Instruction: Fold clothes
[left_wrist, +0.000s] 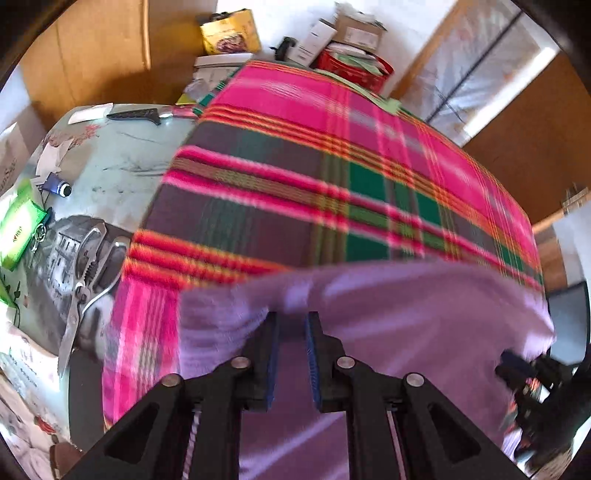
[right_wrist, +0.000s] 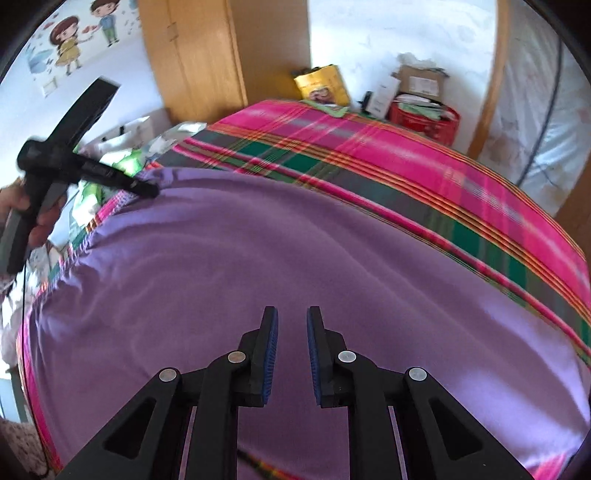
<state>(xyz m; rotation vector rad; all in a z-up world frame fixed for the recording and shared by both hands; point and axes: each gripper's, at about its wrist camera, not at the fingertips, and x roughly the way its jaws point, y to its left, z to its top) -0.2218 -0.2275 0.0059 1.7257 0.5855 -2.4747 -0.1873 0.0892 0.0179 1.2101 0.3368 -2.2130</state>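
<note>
The left hand-held gripper (left_wrist: 291, 325) pinched the purple garment (right_wrist: 295, 266) at its ten o'clock edge; the right hand-held gripper (right_wrist: 291, 325) hovered above, fingers apart

Plaid cloth (left_wrist: 295, 155) bare ahead, free to pass; scissors (left_wrist: 88, 273), knife (left_wrist: 136, 115) crowd table's (left_wrist: 122, 166) left edge.

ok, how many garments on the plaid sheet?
1: the purple garment, spread over the plaid sheet's near side, under the left claw and right claw. Others could be hidden beneath.
</note>
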